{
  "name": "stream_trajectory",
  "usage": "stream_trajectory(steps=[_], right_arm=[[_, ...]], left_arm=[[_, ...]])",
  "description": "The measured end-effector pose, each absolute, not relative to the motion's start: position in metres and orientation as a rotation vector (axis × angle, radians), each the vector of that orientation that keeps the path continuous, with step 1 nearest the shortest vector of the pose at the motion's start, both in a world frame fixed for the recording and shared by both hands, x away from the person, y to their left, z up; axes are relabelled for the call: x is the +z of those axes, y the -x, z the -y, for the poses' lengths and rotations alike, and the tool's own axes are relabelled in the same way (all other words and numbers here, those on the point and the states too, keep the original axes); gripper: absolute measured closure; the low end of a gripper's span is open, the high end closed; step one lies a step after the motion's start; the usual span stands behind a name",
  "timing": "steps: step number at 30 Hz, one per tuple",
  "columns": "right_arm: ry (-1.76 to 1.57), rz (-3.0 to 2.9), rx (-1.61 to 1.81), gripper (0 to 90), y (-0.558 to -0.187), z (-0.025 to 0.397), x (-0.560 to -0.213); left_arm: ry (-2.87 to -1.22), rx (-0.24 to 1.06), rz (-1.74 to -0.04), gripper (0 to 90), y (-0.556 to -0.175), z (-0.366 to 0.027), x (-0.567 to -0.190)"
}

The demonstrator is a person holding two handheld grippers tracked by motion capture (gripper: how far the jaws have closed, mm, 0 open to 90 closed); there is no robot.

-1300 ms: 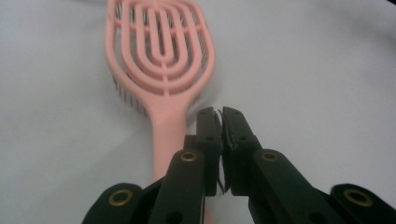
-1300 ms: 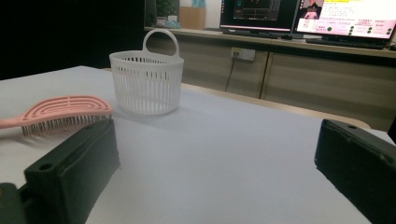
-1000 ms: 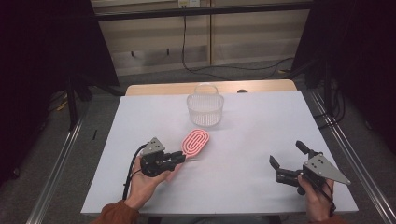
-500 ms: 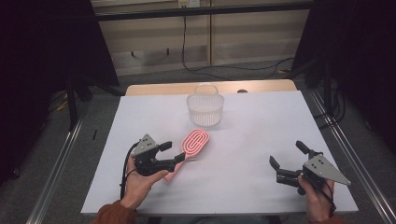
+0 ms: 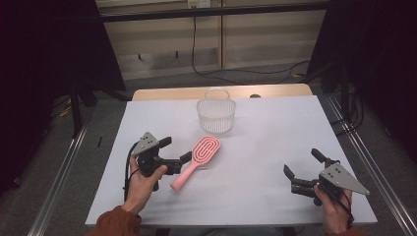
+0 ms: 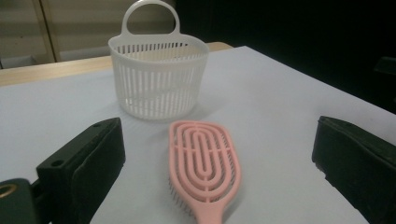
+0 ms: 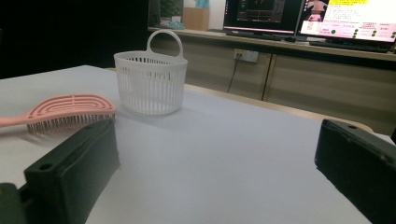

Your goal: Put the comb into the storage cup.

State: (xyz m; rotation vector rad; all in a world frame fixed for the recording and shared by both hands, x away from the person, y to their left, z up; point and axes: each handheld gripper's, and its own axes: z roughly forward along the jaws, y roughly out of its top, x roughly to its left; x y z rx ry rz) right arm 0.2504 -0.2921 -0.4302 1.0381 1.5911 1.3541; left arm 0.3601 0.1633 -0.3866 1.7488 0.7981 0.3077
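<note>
Left gripper (image 5: 172, 150), fingers wide apart and empty, straddles pink brush (image 5: 196, 160) handle, axis pointing toward basket (image 5: 216, 115); right gripper (image 5: 304, 169), likewise spread and empty, well apart.

The left hand (image 5: 142, 179) grips the left gripper (image 5: 175, 150) low over the near-left side, jaws spread wide and pointing forward and to the right (an orange sleeve shows at the wrist). The right hand (image 5: 333, 209) holds the right gripper (image 5: 303, 163) near-right, jaws likewise parted, pointing left
</note>
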Motion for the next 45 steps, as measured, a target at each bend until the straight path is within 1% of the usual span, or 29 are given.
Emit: stream_trajectory(steps=[2,6,12,13,16,21,23,26,29,31,33,35,38,40,41,42,43,45], right_arm=[[-1.037,-1.591,1.355,0.0,-0.250,0.292,-0.430],[-1.034,-1.593,1.355,0.0,-0.250,0.292,-0.430],[-1.035,-1.596,1.359,0.0,-0.251,0.292,-0.430],[-1.033,-1.594,1.359,0.0,-0.251,0.292,-0.430],[-1.033,-1.599,1.357,0.0,-0.250,0.292,-0.430],[-1.032,-1.602,1.358,0.0,-0.250,0.292,-0.430],[-1.031,-1.600,1.359,0.0,-0.250,0.292,-0.430],[-1.028,-1.602,1.363,0.0,-0.249,0.292,-0.430],[-1.026,-1.604,1.365,0.0,-0.249,0.292,-0.430],[-1.027,-1.601,1.365,0.0,-0.250,0.292,-0.430],[-1.027,-1.604,1.368,0.0,-0.250,0.291,-0.430],[-1.025,-1.605,1.368,0.0,-0.250,0.291,-0.430],[-1.027,-1.606,1.365,0.0,-0.250,0.292,-0.431],[-1.030,-1.604,1.362,0.0,-0.250,0.292,-0.431],[-1.031,-1.601,1.365,0.0,-0.250,0.292,-0.431],[-1.033,-1.600,1.365,0.0,-0.250,0.292,-0.431],[-1.033,-1.602,1.363,0.0,-0.250,0.292,-0.431],[-1.028,-1.608,1.364,0.0,-0.250,0.292,-0.431]], left_arm=[[-1.759,0.320,-0.825,2.8,-0.362,-0.165,-0.385],[-1.776,0.297,-0.839,2.8,-0.369,-0.167,-0.387],[-1.828,0.325,-0.838,3.5,-0.385,-0.155,-0.379],[-1.855,0.302,-0.824,5.1,-0.390,-0.152,-0.379],[-1.885,0.309,-0.833,5.0,-0.394,-0.148,-0.381],[-1.956,0.234,-0.804,5.6,-0.403,-0.139,-0.389],[-1.962,0.233,-0.791,6.6,-0.406,-0.135,-0.391],[-1.977,0.230,-0.722,7.0,-0.409,-0.127,-0.390],[-1.969,0.254,-0.709,6.9,-0.411,-0.121,-0.386],[-1.977,0.231,-0.719,6.3,-0.414,-0.116,-0.387],[-2.023,0.162,-0.749,6.1,-0.419,-0.113,-0.391],[-2.044,0.171,-0.773,6.3,-0.423,-0.110,-0.395],[-2.098,0.103,-0.787,6.2,-0.428,-0.107,-0.398],[-2.114,0.106,-0.776,6.4,-0.428,-0.104,-0.398],[-2.137,0.103,-0.727,6.6,-0.428,-0.103,-0.397],[-2.154,0.111,-0.714,6.6,-0.428,-0.102,-0.397],[-2.163,0.099,-0.714,8.0,-0.429,-0.100,-0.397],[-2.160,0.089,-0.721,6.7,-0.429,-0.099,-0.397]])
